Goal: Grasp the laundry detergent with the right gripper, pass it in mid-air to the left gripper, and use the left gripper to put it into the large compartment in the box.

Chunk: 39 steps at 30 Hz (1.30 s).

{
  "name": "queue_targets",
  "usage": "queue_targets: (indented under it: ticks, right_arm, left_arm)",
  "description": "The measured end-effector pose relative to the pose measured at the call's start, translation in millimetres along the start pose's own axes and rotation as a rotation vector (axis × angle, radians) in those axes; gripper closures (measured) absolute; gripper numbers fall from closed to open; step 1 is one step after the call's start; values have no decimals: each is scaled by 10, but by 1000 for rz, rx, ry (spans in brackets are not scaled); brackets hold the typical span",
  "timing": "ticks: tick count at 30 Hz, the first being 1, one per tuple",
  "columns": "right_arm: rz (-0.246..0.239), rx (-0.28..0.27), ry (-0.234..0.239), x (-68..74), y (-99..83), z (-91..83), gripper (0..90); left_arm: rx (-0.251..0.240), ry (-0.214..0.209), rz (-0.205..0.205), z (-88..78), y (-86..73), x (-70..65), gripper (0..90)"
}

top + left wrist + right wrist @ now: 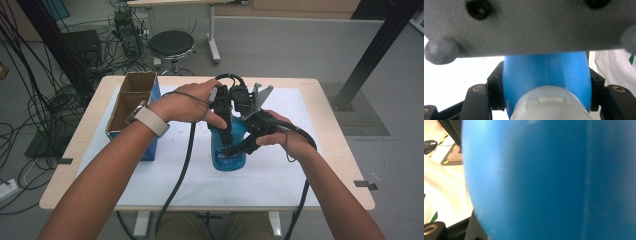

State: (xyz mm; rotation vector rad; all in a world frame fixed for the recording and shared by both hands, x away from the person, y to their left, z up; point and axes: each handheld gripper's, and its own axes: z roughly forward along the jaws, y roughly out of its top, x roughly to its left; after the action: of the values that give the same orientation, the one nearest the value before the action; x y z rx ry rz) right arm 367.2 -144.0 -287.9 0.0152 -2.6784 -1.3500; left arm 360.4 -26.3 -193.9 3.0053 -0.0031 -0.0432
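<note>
I've got the blue bottle (pixel 229 150) standing upright on the white sheet (pixel 280 175), right of the cardboard box (pixel 131 102). My left gripper (pixel 226 131) comes down from above, jaws clamped on the bottle's shoulder just below its pale cap (pixel 551 105). My right gripper (pixel 239 148) is closed on the body, probably to steady it so the cap end can be worked. Both hands steady.

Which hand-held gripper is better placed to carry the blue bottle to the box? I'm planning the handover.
Left, probably: left hand-held gripper clamps the blue bottle and is nearer the cardboard box.
</note>
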Motion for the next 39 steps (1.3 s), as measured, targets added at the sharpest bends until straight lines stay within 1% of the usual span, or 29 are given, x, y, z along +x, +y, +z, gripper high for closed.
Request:
queue_targets:
  ticks: [1, 5, 8, 23, 25, 27, 28, 30, 31, 33, 34, 39]
  right_arm:
    - [-6, -2, 6, -1, -1, -1, 429]
    - [-2, -1, -4, 7, 2, -7, 429]
    - [3, -1, 1, 12, -1, -5, 429]
    - [-6, 3, -5, 8, 7, -5, 429]
    - [-6, 2, -1, 9, 7, -5, 429]
    - [0, -1, 14, 19, 9, -7, 429]
    - [2, -3, 13, 21, 8, -4, 429]
    - [-14, 2, -8, 8, 4, -4, 429]
    - [-9, 3, 5, 16, 4, -8, 429]
    - [-7, 0, -3, 16, 5, -5, 429]
    - [-8, 1, 3, 17, 5, -7, 429]
    - [-9, -1, -5, 14, 6, -4, 429]
  left_arm:
    - [2, 0, 0, -1, 0, -1, 374]
    - [2, 1, 1, -7, 3, -7, 374]
    - [2, -1, 0, -1, -2, -3, 374]
    - [2, 5, 1, -5, -9, -12, 373]
    - [2, 5, 2, -6, -9, -13, 374]
    - [5, 5, 2, -7, -8, -16, 373]
    - [5, 5, 4, -6, -7, -16, 373]
    - [4, 7, 5, -5, -7, -18, 373]
    - [4, 6, 4, -5, -7, -17, 374]
    - [4, 7, 4, -6, -7, -18, 374]
    - [4, 7, 4, -6, -7, -18, 374]
    - [5, 7, 3, -8, -9, -18, 374]
